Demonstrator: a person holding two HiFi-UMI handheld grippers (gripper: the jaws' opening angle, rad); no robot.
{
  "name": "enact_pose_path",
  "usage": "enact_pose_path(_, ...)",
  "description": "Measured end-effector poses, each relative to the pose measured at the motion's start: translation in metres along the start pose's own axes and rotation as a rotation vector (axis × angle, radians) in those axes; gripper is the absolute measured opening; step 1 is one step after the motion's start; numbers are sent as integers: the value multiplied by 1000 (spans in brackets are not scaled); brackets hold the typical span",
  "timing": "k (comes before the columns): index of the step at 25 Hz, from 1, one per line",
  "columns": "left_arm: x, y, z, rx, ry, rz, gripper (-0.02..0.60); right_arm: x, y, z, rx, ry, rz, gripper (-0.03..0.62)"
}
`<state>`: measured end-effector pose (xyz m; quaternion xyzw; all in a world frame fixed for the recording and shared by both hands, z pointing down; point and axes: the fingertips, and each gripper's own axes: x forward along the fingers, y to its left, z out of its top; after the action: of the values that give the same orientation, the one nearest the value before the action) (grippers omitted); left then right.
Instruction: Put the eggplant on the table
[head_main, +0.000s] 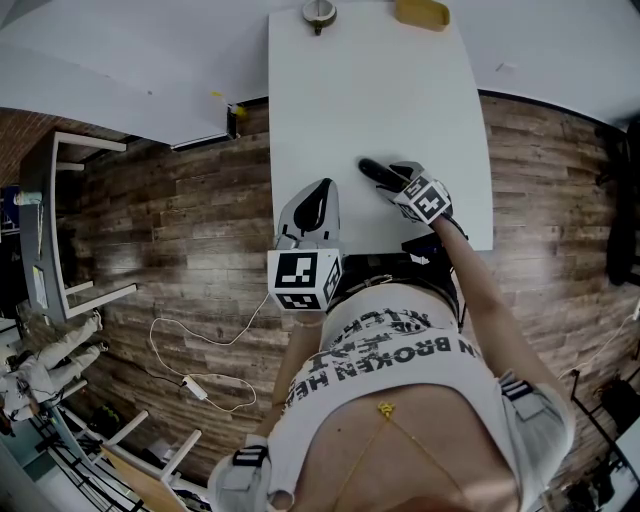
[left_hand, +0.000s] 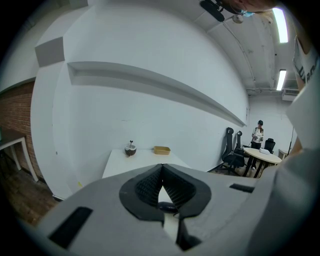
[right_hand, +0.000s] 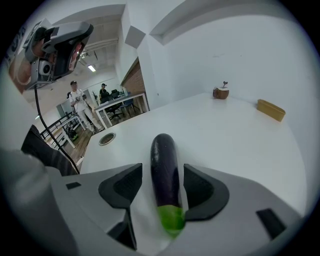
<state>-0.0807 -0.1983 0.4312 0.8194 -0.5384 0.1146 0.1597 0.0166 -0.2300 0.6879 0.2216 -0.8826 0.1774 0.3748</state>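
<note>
White table (head_main: 400, 120) carries the eggplant (right_hand: 164, 160), lying between the spread jaws of the right gripper (right_hand: 162, 176), its length pointing straight away from them, stem nearest. Farther off by the table's near edge, the left gripper (left_hand: 161, 189) hangs pressed together.

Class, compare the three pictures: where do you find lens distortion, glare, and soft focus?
Head view: even, soft light, and the long edges of the table bow from the wide lens. Left gripper view: dark round corners, the wall ledge curves, and the ceiling light is blown out. Right gripper view: the eggplant is sharp with small highlights, but its green end nearest the lens is softer.
</note>
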Motion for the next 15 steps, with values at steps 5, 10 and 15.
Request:
enact_pose_path(5, 0, 0, -1, -1, 0, 0, 6, 0, 0, 0, -2, -3, 0, 234)
enact_pose_path(10, 1, 2, -2, 1, 1, 2, 6, 1, -2, 0, -2, -2, -4, 233)
enact_pose_path(15, 0, 1, -1, 1, 1, 3, 6, 0, -1, -1, 0, -2, -4, 233)
